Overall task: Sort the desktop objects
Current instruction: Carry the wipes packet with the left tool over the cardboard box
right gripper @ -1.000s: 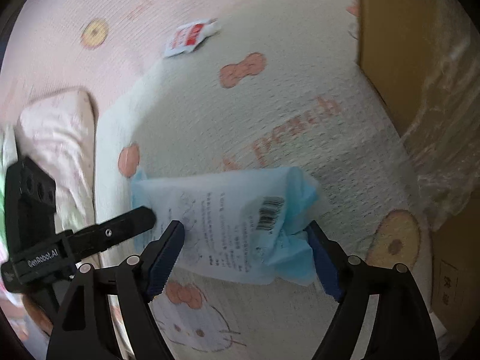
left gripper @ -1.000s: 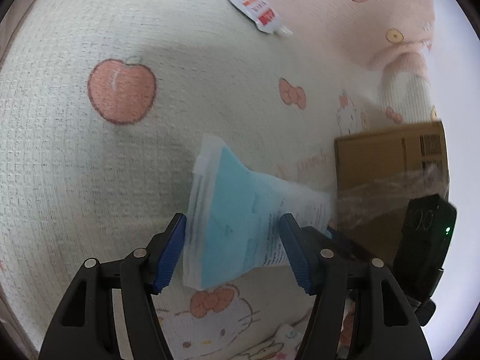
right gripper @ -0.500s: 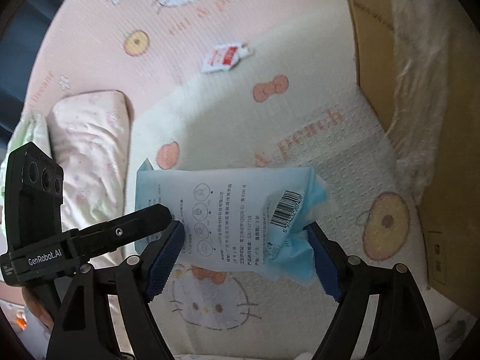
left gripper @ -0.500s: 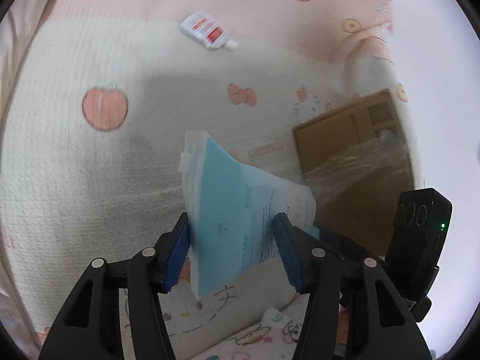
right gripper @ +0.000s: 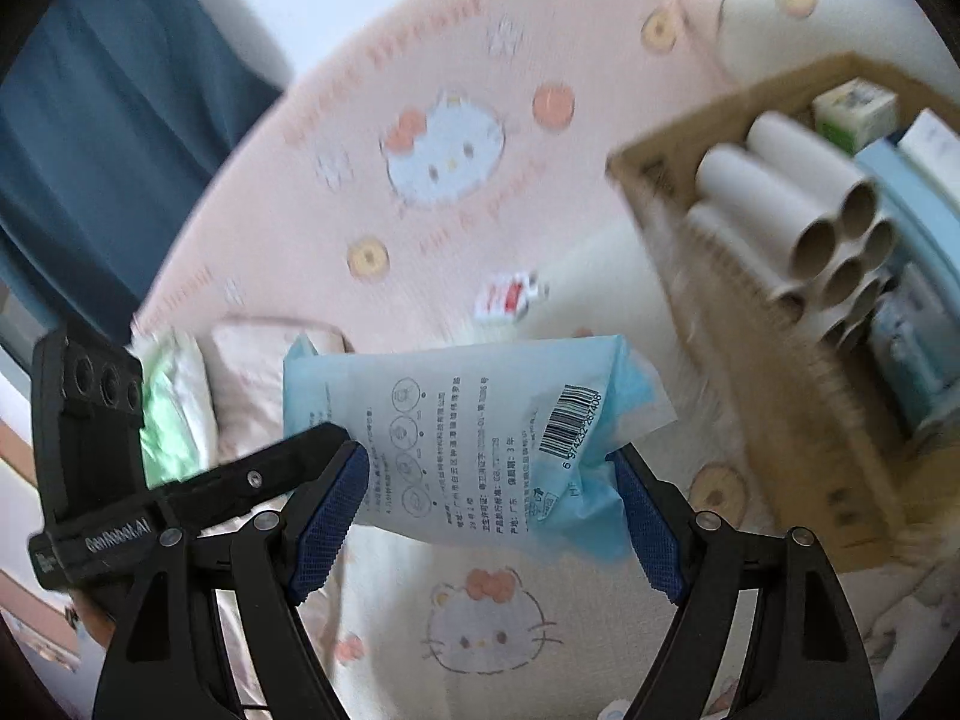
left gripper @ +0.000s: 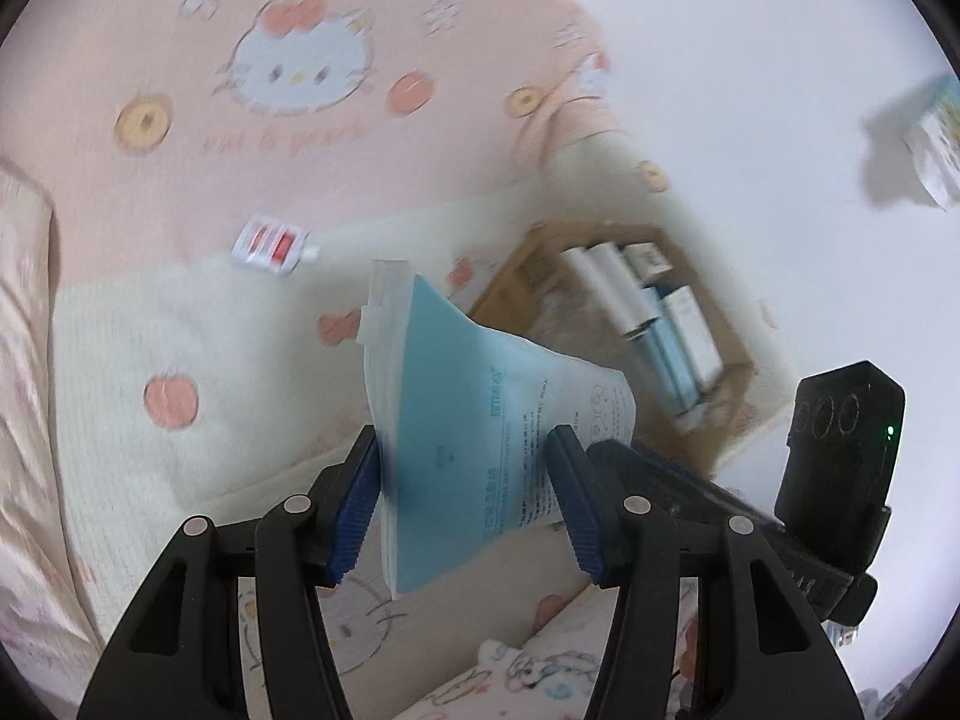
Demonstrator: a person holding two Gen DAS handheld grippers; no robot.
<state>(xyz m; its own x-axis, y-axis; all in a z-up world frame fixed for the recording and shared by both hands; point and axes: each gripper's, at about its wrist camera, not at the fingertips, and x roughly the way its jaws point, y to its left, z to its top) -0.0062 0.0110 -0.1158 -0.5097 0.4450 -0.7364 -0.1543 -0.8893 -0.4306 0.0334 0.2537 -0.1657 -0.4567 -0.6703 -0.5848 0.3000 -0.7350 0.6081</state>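
A light blue plastic packet point(left gripper: 474, 420) with printed text and a barcode hangs in the air between both grippers, lifted well above the bed. My left gripper point(left gripper: 465, 480) is shut on one end of it. My right gripper point(right gripper: 489, 507) is shut on the other end point(right gripper: 480, 438), which is crumpled near the barcode. A cardboard box point(left gripper: 630, 324) stands on the bed beyond the packet, to the right; it holds several cardboard tubes point(right gripper: 798, 210) and small cartons. A small red-and-white sachet point(left gripper: 270, 240) lies on the bedding further back.
Pink and cream Hello Kitty bedding point(left gripper: 288, 78) covers the bed. A pink pillow point(right gripper: 258, 360) and a green bundle point(right gripper: 168, 414) lie at the left in the right wrist view. A blue curtain point(right gripper: 108, 96) hangs behind. A small carton point(left gripper: 930, 138) shows on the white wall.
Both grippers have risen with the packet held between them, high above the bedding. The views have tilted so the open top of the cardboard box and its contents now show.
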